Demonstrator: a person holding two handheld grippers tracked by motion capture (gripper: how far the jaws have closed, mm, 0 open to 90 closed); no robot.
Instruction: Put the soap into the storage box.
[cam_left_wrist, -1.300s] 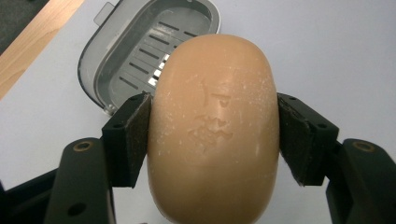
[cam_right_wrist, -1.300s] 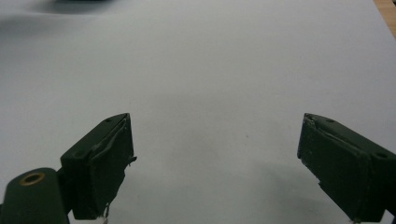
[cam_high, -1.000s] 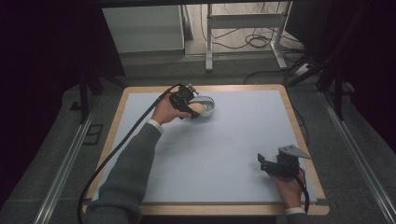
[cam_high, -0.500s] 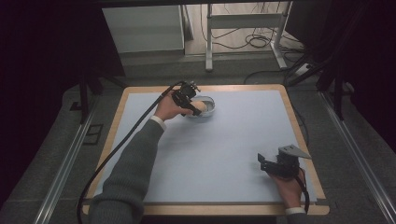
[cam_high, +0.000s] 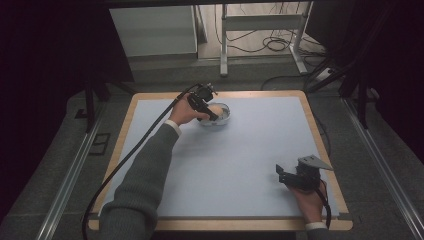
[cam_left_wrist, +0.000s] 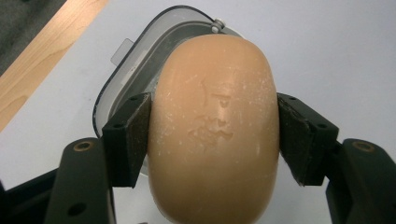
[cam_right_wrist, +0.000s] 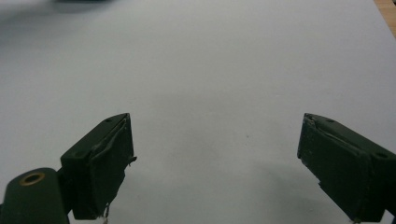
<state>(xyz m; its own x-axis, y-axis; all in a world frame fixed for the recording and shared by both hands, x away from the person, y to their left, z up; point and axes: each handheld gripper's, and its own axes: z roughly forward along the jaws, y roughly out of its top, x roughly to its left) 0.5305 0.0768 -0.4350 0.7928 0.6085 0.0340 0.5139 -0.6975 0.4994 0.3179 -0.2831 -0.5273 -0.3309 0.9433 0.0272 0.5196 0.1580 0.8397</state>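
At about eleven o'clock on the pale blue table mat (cam_high: 240, 165), the left gripper (cam_left_wrist: 215, 128) is clamped on a tan oval soap bar (cam_left_wrist: 215, 126) held just over a clear plastic soap dish (cam_left_wrist: 116, 74). The step in hand looks like seating the soap; next comes lowering and letting go. At five o'clock the right gripper (cam_right_wrist: 215, 163) rests, jaws apart and empty.

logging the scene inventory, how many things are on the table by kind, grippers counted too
tan oval soap bar: 1
clear plastic soap dish with a grey inside: 1
black two-jaw grippers: 2, the left gripper shut on the soap bar, the right gripper open
total: 4
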